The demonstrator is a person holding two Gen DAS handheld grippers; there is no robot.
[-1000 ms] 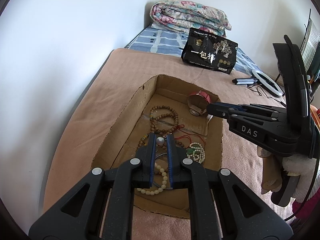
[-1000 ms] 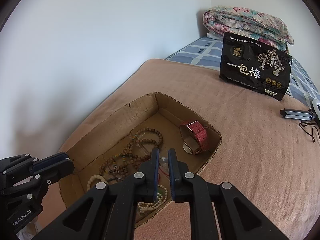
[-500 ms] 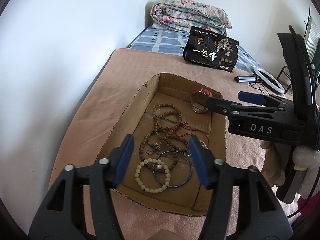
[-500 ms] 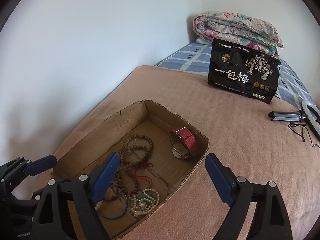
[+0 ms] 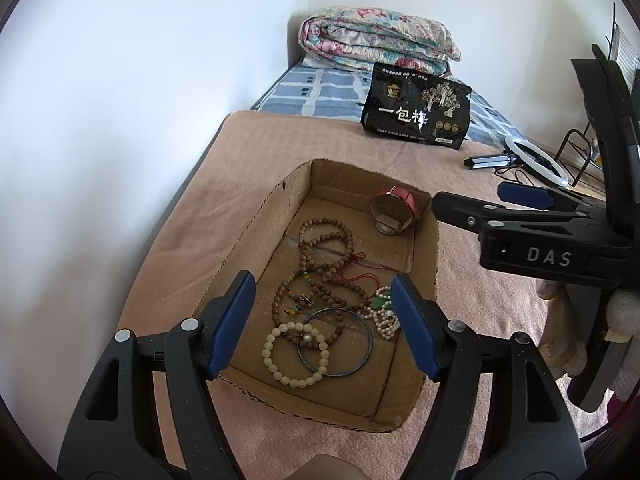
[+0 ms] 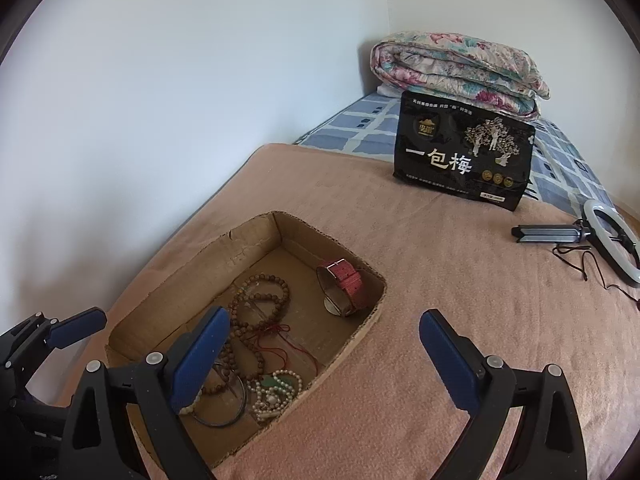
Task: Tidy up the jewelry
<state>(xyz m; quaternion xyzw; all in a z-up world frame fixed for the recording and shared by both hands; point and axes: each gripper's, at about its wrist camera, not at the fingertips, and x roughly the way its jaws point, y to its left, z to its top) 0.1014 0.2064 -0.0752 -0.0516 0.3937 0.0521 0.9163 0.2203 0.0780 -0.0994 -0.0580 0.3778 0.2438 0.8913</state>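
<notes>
Both grippers hang over the cardboard box (image 5: 256, 232) on the bed, the left gripper (image 5: 323, 322) and right gripper (image 6: 324, 356) each spread wide and holding nothing. Inside lie the wooden bead strands (image 5: 324, 256), a cream bead bracelet (image 5: 294, 354), a blue bangle (image 5: 362, 354) and a red-strapped watch (image 5: 396, 210)

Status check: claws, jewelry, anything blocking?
Left claw open, empty, above the box. Right claw open, empty. Beads, bangle, watch all in box. Nothing blocking.
</notes>
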